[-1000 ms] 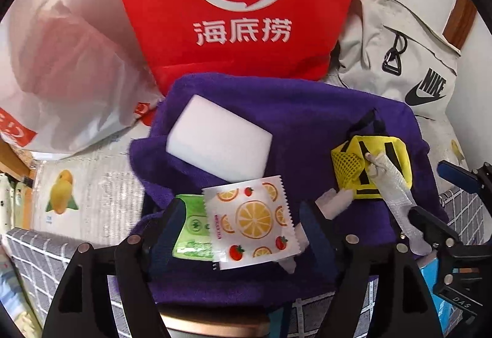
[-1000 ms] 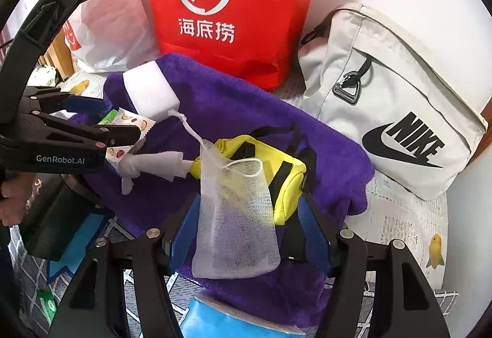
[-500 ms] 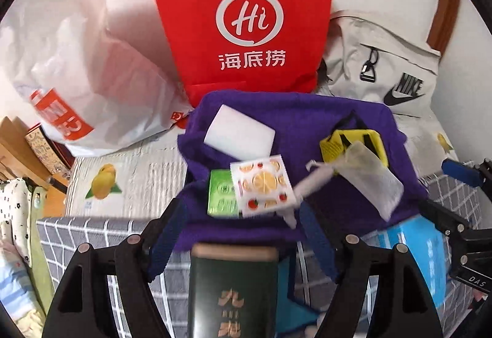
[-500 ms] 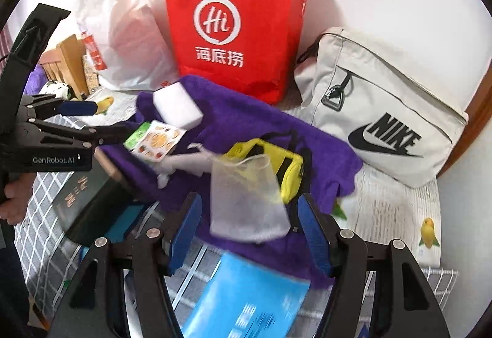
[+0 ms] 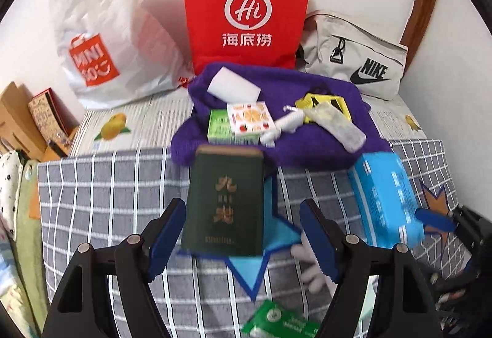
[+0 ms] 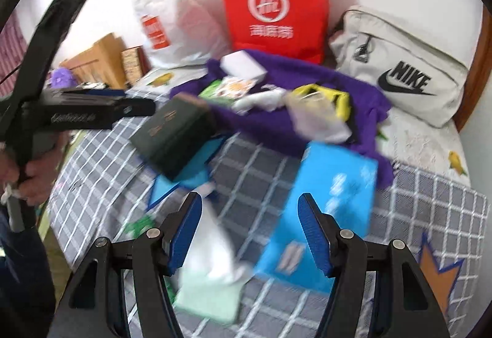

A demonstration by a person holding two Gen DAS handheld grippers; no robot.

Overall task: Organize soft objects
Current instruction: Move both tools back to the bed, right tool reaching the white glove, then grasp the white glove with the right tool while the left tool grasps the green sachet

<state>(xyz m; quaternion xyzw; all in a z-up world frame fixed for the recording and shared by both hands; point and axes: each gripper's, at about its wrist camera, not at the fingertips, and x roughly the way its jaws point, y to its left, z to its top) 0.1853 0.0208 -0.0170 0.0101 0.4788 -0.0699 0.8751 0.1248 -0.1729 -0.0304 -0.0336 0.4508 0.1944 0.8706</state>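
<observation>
Purple towel (image 5: 310,141) rumpled; white sponge (image 5: 233,88), mesh pouch (image 5: 338,124), packets on top.

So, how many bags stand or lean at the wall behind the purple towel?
3: white plastic bag on the left, red paper bag in the middle, beige Nike bag on the right. Others may be hidden.

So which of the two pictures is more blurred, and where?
Right wrist view: strong motion blur, the blue pack and red bag logo smeared. Left wrist view: sharper, the red bag text readable, only the dark green box slightly soft. Both bend at the edges.
</observation>
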